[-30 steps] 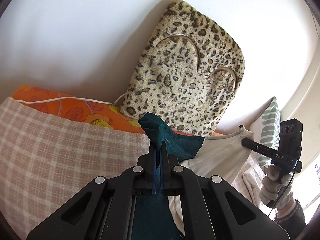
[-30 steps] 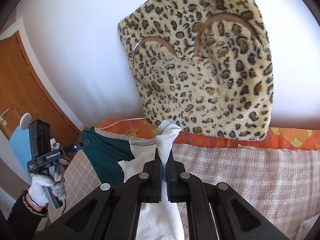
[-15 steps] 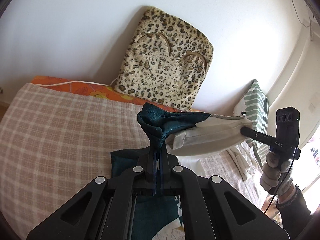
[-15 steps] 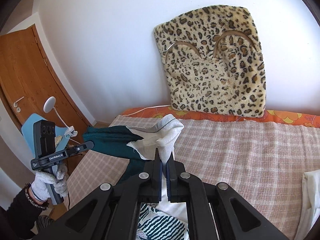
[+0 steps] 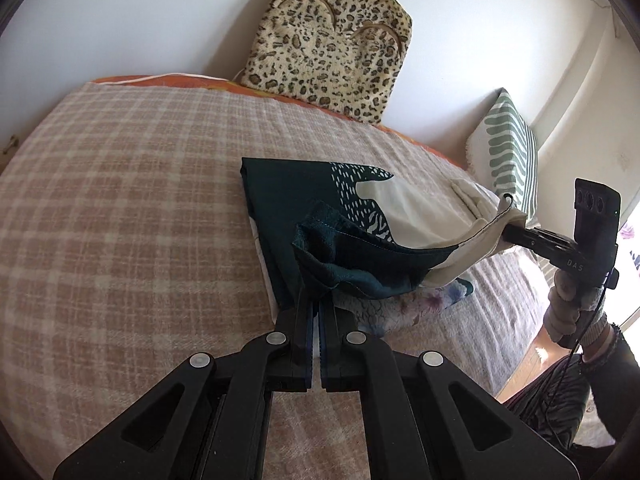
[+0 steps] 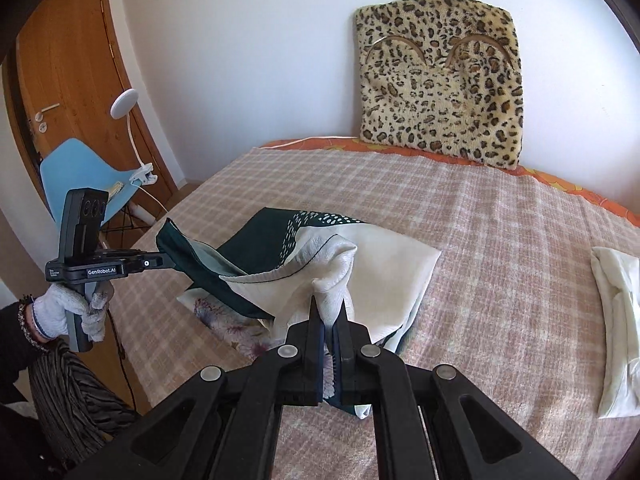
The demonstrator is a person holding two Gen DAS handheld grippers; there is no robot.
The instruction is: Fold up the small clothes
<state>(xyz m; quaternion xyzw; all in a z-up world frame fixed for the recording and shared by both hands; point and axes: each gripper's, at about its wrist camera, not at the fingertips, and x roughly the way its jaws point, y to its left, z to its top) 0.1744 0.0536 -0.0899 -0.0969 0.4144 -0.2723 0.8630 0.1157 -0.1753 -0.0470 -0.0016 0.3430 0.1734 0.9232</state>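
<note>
1. The garment (image 5: pixel 304 200), a small piece in dark teal and cream with a white dotted print, lies near the middle of the bed (image 5: pixel 120 200), on its pink-and-cream checked blanket (image 6: pixel 500 240).
2. The left gripper (image 5: pixel 315 300) is clenched on the teal corner of the garment, lifting it just above the blanket; in the right wrist view the same left gripper (image 6: pixel 166 258) shows at the garment's left edge with teal cloth bunched at its tip.
3. The right gripper (image 6: pixel 329 316) is clenched on the cream corner of the garment, which puckers upward between its fingers; in the left wrist view the right gripper (image 5: pixel 510 226) holds that cream edge at the garment's right side.
4. The held edge sags between the two grippers, folded partly over the rest of the garment, which lies flat on the blanket.
5. A floral-printed part of the garment shows beneath the lifted fold, on its near side.
6. A leopard-print cushion (image 6: pixel 438 80) leans upright against the white wall beyond the garment, at the head of the bed.
7. A white cloth (image 6: pixel 618 320) lies on the blanket well apart from the garment, to its right.
8. A green-patterned pillow (image 5: pixel 506 148) stands beyond the garment's right end.
</note>
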